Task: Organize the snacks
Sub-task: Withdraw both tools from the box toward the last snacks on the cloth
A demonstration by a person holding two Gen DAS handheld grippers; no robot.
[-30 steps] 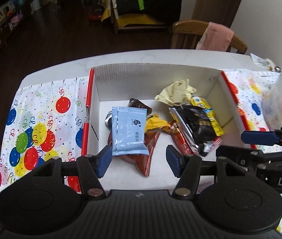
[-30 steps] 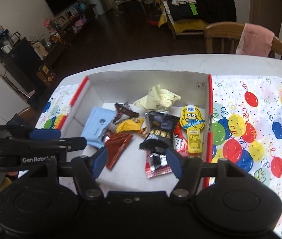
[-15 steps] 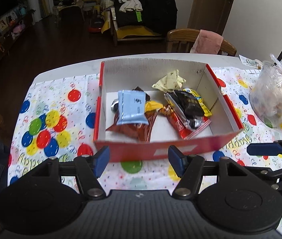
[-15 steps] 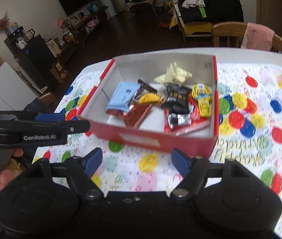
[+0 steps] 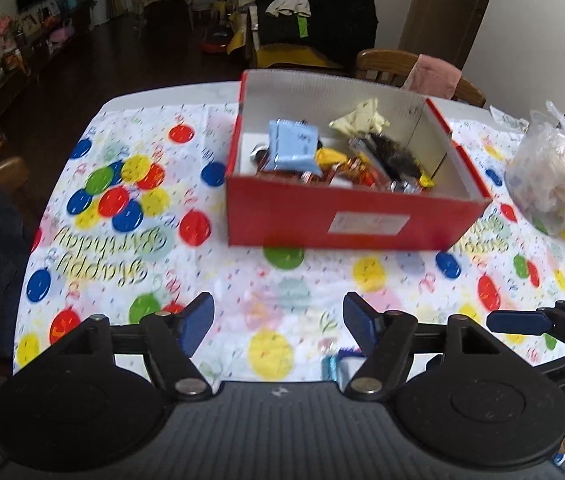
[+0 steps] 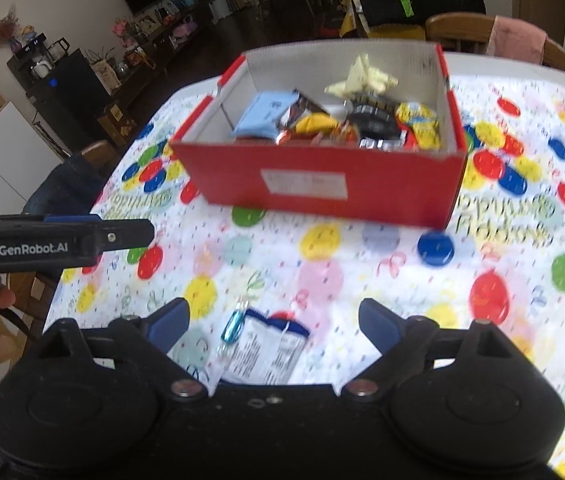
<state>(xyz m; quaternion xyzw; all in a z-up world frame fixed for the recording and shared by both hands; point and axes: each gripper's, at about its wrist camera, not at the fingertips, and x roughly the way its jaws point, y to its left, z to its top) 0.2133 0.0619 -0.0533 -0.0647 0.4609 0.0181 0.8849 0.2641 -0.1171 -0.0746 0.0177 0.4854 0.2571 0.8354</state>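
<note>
Balloon tablecloth (image 5: 130, 200) under snack-crammed red box (image 5: 346, 216)

Left gripper (image 5: 278, 324) and right gripper (image 6: 272, 322) are both hovering side by side, jaws spread wide, gripping nothing.

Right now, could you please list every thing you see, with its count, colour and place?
box: one, red, mid-table
blue packet: one, light blue, box left
yellow packet: one, box middle
cream wrapper: one, box back
white packet: one, on cloth, near edge
blue candy: one, beside white packet
bag: one, clear, table right
tablecloth: one, balloon print
left gripper: open, empty
right gripper: open, empty
</note>
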